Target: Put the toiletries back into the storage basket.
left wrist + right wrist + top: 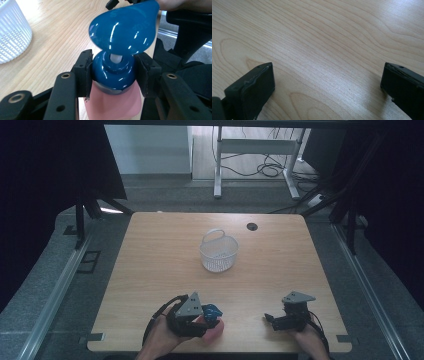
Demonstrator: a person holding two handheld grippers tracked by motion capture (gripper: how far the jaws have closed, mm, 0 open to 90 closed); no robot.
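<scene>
A white perforated basket (219,252) is standing mid-tabletop (155,270), with a dark round grommet (252,226) lying beyond it.

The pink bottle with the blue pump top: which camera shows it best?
The left gripper view: the bottle sits close up, the left tongs pressed on either side of its blue collar, the pump head above. The high view shows it small and far off, half hidden by those tongs. The right gripper view looks at bare table.

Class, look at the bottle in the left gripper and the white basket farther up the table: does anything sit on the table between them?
Nothing visible does. The left gripper is shut on the blue collar of the bottle, and bare table lies between it and the white basket.
</scene>
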